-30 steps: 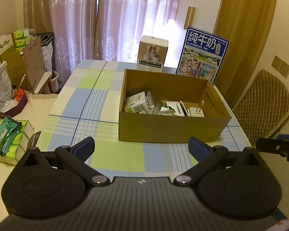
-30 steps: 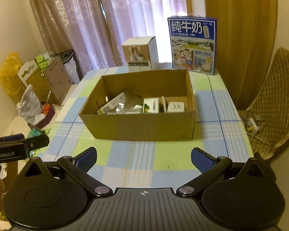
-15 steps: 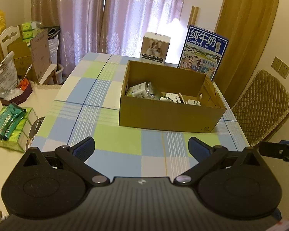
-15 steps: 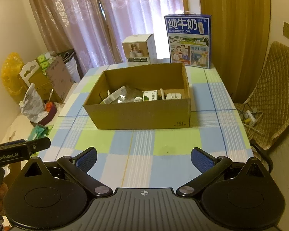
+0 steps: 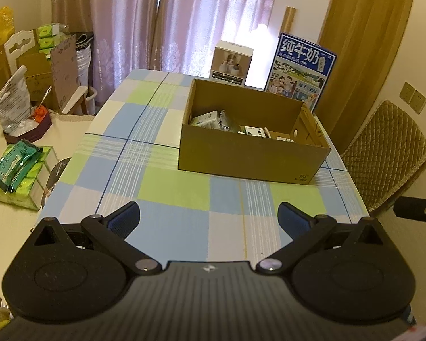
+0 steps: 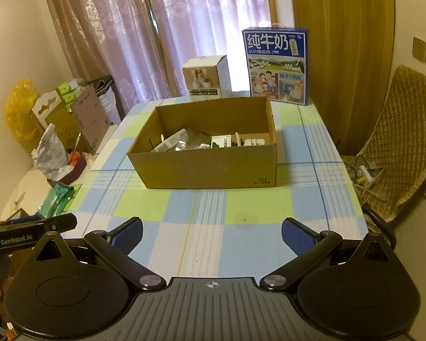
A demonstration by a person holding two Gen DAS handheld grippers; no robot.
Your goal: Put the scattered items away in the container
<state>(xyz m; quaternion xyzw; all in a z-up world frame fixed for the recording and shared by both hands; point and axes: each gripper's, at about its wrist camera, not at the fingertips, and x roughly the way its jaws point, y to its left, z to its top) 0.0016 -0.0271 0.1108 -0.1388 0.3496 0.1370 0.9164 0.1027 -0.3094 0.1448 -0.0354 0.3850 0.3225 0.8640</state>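
An open cardboard box (image 5: pixel 250 159) (image 6: pixel 207 167) stands on the checked tablecloth, holding several small packs, a foil pouch (image 6: pixel 184 143) and a white charger (image 6: pixel 254 142). My left gripper (image 5: pixel 208 217) is open and empty, held back over the table's near end, well short of the box. In the right wrist view my right gripper (image 6: pixel 211 233) is likewise open with nothing between its fingers, also far from the box. The tip of the other gripper shows at each view's edge.
A blue milk carton box (image 6: pixel 277 65) and a small white product box (image 6: pixel 207 76) stand behind the cardboard box. A padded chair (image 5: pixel 386 153) is at the right. Tissue packs (image 5: pixel 20 170) and bags (image 5: pixel 11 108) sit on a side surface at the left.
Both grippers have drawn back from the box toward the near end of the table; the box looks smaller and farther. Both stay open and empty.
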